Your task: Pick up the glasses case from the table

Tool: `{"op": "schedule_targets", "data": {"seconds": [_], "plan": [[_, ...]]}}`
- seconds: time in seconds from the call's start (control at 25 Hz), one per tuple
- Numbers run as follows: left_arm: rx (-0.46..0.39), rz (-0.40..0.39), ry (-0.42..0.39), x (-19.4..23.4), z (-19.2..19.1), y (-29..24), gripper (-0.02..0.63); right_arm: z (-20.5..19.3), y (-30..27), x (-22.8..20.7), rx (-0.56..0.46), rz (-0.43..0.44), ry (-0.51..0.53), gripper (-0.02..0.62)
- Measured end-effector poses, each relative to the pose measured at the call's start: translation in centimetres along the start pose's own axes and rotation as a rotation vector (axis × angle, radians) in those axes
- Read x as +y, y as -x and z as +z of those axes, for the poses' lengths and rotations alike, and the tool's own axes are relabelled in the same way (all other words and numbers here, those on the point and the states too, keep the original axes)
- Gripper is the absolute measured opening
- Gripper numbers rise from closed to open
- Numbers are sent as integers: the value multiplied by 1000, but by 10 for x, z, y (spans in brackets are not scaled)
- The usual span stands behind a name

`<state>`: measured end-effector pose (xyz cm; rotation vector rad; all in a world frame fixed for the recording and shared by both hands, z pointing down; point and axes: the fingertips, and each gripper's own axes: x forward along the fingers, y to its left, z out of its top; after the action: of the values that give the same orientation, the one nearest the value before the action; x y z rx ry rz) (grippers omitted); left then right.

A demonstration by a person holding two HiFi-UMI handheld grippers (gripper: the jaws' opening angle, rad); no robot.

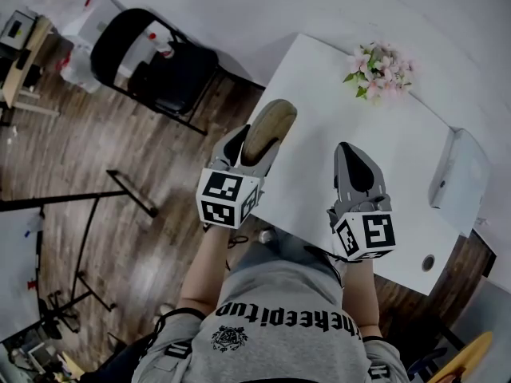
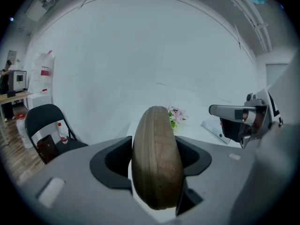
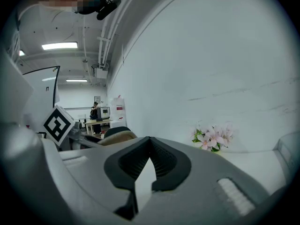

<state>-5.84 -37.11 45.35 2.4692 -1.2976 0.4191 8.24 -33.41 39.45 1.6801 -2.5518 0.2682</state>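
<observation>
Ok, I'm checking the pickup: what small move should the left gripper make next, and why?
Probably raise it a little more, grip unchanged. The left gripper has its jaws clamped on both sides of the glasses case, and the case seems to hang just over the edge of the table, so extra height would clear it safely.

tabletop: white, rectangular, mostly bare
far side: pink flowers with green leaves, standing on the surface
right edge: white flat box, lying flat, well apart from the flowers
near right corner: small round hole in the surface
</observation>
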Motion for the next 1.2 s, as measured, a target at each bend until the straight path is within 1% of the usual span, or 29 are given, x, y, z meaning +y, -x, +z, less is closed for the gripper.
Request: {"op": "schedule_targets", "data": {"seconds": [0.56, 0.92, 1.2], "plan": [[-173, 34, 29, 0, 31, 66, 285, 12, 24, 26, -46, -8, 52, 3], [-259, 48, 23, -3, 43, 102, 285, 20, 41, 42, -71, -15, 70, 3], [-324, 73, 2, -6, 48, 130, 285, 26, 56, 56, -95, -17, 85, 3]]}}
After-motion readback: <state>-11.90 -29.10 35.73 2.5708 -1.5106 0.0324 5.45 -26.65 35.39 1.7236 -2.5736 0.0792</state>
